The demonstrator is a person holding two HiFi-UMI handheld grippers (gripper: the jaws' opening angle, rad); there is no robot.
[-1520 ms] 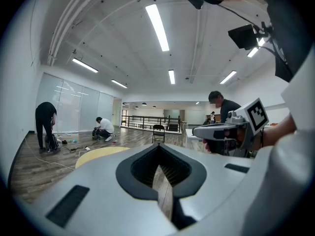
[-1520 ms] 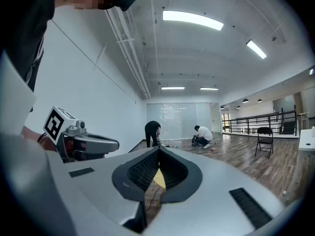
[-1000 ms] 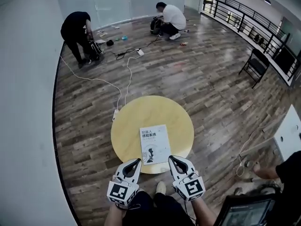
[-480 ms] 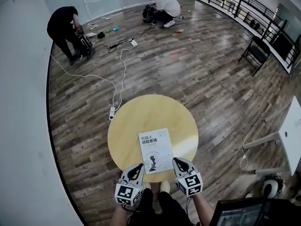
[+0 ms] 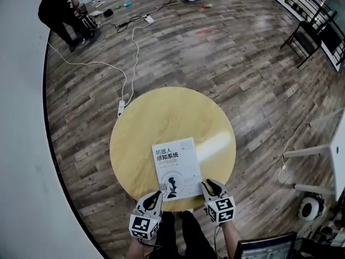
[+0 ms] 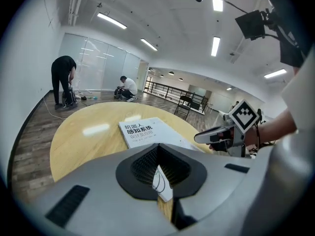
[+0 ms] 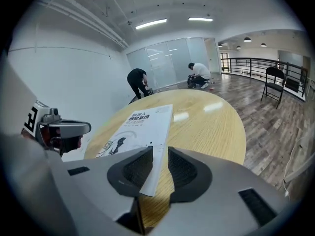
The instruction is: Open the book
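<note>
A white closed book (image 5: 175, 166) with dark printed characters lies flat on the round yellow table (image 5: 161, 112), close to its near edge. My left gripper (image 5: 156, 195) is at the book's near left corner, its jaw tips meeting, and a corner of the book (image 6: 142, 132) shows under the pads. My right gripper (image 5: 207, 183) is at the near right corner. Its jaws stand a narrow gap apart, with the book's edge (image 7: 140, 124) showing through the gap. Whether either gripper touches the cover I cannot tell.
A white wall curves along the left. On the wood floor beyond the table lie a white cable (image 5: 129, 47) and a power strip (image 5: 121, 108). A person (image 5: 59, 7) bends over bags at the far left. A black chair (image 5: 307, 39) stands far right.
The head view has tilted down and closer to the table. Both grippers have moved forward to the book's near corners. The book stays closed and in place.
</note>
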